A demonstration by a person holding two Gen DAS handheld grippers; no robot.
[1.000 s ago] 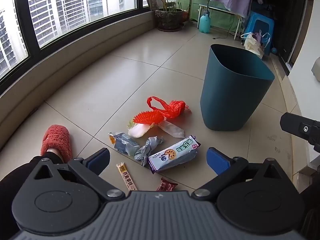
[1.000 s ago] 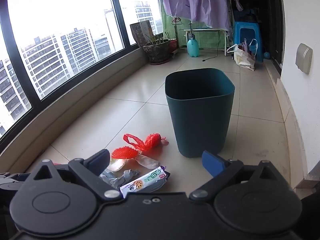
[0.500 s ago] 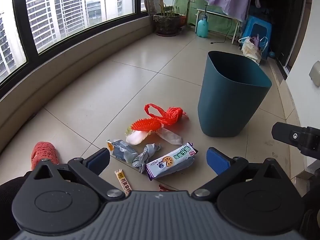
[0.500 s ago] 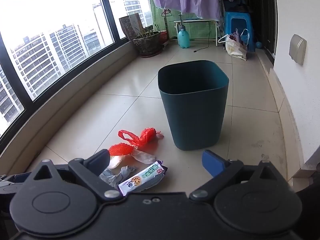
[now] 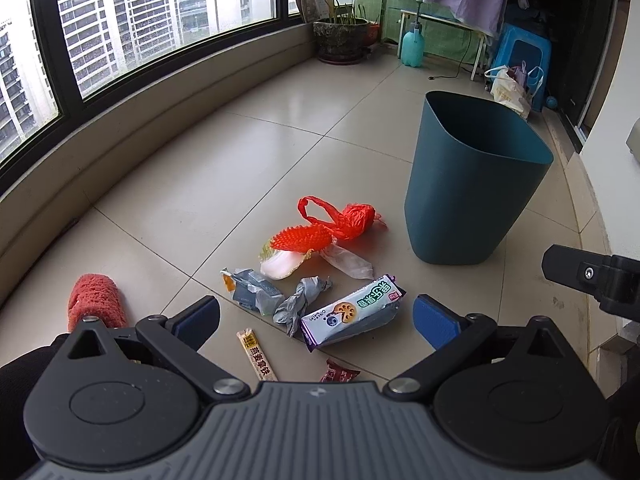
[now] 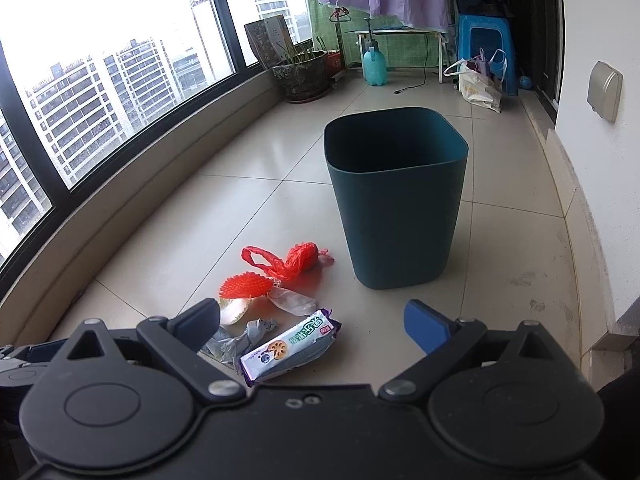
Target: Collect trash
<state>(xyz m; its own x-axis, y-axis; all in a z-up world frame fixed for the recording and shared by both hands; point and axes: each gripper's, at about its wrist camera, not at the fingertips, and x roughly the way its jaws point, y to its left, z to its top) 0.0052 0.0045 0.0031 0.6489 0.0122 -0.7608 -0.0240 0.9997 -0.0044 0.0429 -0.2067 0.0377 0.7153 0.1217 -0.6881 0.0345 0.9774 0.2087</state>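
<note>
A dark teal bin [image 5: 476, 184] [image 6: 396, 200] stands upright on the tiled floor. Left of it lies a pile of trash: a red plastic bag [image 5: 344, 216] [image 6: 292, 260], a red spiky piece [image 5: 302, 239] [image 6: 244, 286], a white and purple snack packet [image 5: 352, 310] [image 6: 288, 344], crumpled grey wrappers [image 5: 276, 296] [image 6: 240, 336], a thin yellow sachet [image 5: 256, 354] and a small dark red wrapper [image 5: 340, 374]. My left gripper [image 5: 316, 316] is open and empty above the pile. My right gripper [image 6: 312, 322] is open and empty, near the packet.
A curved window ledge [image 5: 120, 152] runs along the left. A person's red slipper [image 5: 94, 298] is at the lower left. A plant pot [image 5: 340, 40], a spray bottle [image 5: 412, 44], a blue stool [image 5: 520, 56] and a bag [image 5: 512, 88] stand at the far end. A white wall [image 6: 600, 160] is on the right.
Both grippers have drawn back and up a little from the pile, so the trash and bin sit slightly farther off. Both stay open. No trash has moved.
</note>
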